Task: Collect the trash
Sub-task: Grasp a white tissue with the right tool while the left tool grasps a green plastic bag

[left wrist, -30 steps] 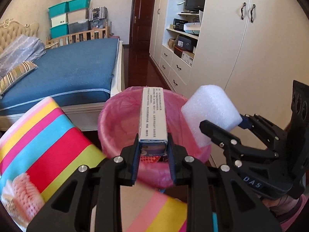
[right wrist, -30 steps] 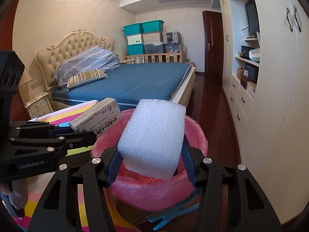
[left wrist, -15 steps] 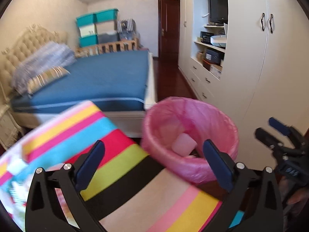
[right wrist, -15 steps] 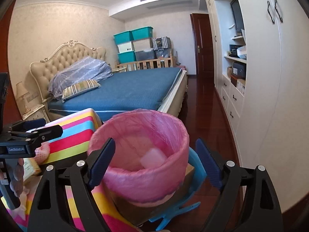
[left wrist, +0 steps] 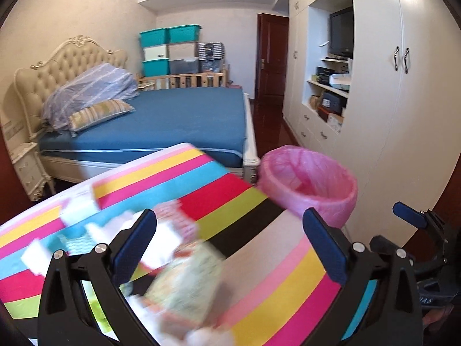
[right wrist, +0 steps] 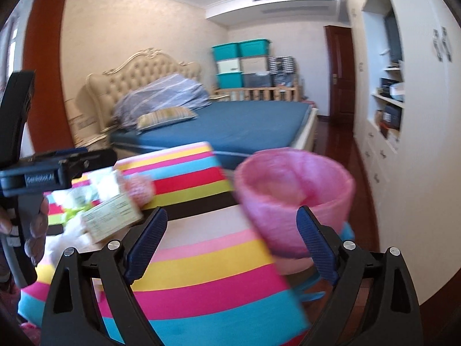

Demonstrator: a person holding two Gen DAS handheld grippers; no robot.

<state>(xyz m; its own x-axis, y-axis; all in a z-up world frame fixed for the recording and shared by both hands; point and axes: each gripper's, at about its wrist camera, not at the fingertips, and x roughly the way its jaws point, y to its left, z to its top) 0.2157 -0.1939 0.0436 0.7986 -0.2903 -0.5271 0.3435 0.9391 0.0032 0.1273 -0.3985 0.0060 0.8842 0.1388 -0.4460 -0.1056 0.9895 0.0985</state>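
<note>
Legible text: "GenRobot.AI", white on the black body of the left tongs [right wrist: 86,155], seen from the right wrist view at far left, well left of the right tongs [right wrist: 232,242]. Partial white letters, apparently "AS", on the black body of the right tongs [left wrist: 409,219] in the left wrist view, low at far right; rest cut off. Printed lines on the pale carton [right wrist: 111,216] just left of the right tongs' left finger: blurred, not readable. Carton [left wrist: 184,285] between the left tongs' [left wrist: 230,248] fingers: print smeared, unreadable. Nothing else readable.
</note>
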